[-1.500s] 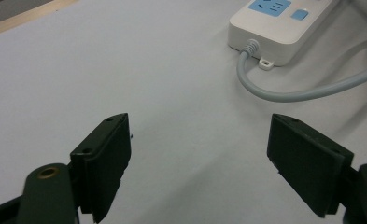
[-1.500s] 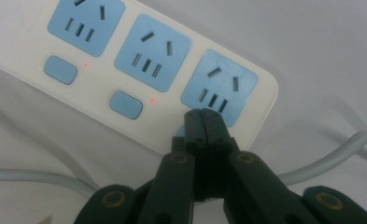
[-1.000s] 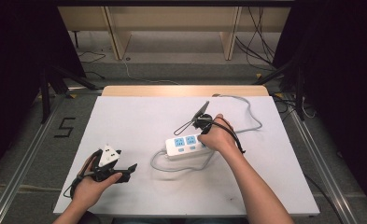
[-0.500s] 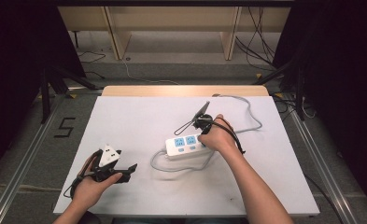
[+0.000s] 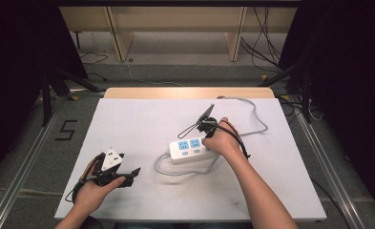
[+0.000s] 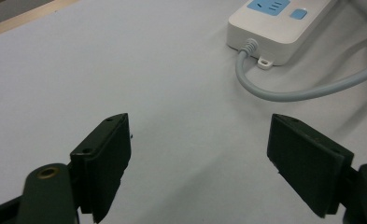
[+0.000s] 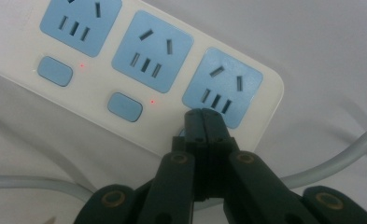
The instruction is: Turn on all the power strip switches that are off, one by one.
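White table, dark room. Power strip lies mid-table. Right gripper, jaws together, tip on the 3rd switch, by the end socket. 2 switch lights glow red, 3rd hidden — judged last press in hand. Left gripper jaws apart, idle near front-left. No visible change vs earlier frames.

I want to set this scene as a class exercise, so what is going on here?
A person works at a white table with a gripper in each hand. The right gripper, jaws shut, presses its tips down on the white power strip, right at the third socket's switch. Red lights glow beside the other two blue switches. The left gripper rests open on the table, apart from the strip, holding nothing.
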Demonstrator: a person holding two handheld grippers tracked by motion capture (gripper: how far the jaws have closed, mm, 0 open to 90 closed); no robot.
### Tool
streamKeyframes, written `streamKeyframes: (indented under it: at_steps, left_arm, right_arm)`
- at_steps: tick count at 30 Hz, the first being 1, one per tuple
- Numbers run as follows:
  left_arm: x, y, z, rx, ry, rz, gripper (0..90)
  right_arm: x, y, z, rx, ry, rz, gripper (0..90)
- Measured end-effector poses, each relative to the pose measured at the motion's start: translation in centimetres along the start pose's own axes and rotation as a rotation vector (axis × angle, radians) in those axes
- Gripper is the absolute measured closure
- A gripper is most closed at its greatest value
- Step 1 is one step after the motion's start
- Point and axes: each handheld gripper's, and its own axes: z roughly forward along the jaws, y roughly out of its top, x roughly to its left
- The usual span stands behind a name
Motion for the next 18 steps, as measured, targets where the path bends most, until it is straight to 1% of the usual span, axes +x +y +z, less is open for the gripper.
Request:
streamKeyframes:
  at_steps: [2, 9, 11, 14, 16, 18]
  left_arm:
    - [0.00, 0.00, 0.00, 0.000, 0.000, 0.000, 21.5]
    - [-0.02, 0.00, 0.01, 0.001, 0.001, -0.001, 21.5]
    - [-0.03, -0.01, 0.05, 0.000, 0.001, -0.001, 21.5]
    - [-0.01, 0.00, 0.05, 0.002, 0.000, 0.000, 21.5]
    - [0.02, -0.01, 0.06, 0.003, 0.000, -0.001, 21.5]
    - [0.05, -0.02, 0.06, 0.003, 0.000, -0.001, 21.5]
  right_arm:
    - [-0.01, -0.03, 0.00, -0.001, 0.001, 0.003, 90.0]
    - [0.27, -0.01, 0.05, 0.001, -0.018, -0.007, 90.0]
    - [0.38, -0.01, 0.16, 0.017, -0.043, -0.014, 90.0]
    - [0.59, -0.01, 0.17, 0.017, -0.058, -0.027, 90.0]
    - [0.58, -0.02, 0.16, 0.017, -0.056, -0.030, 90.0]
    - [0.38, -0.03, 0.13, 0.016, -0.044, -0.026, 90.0]
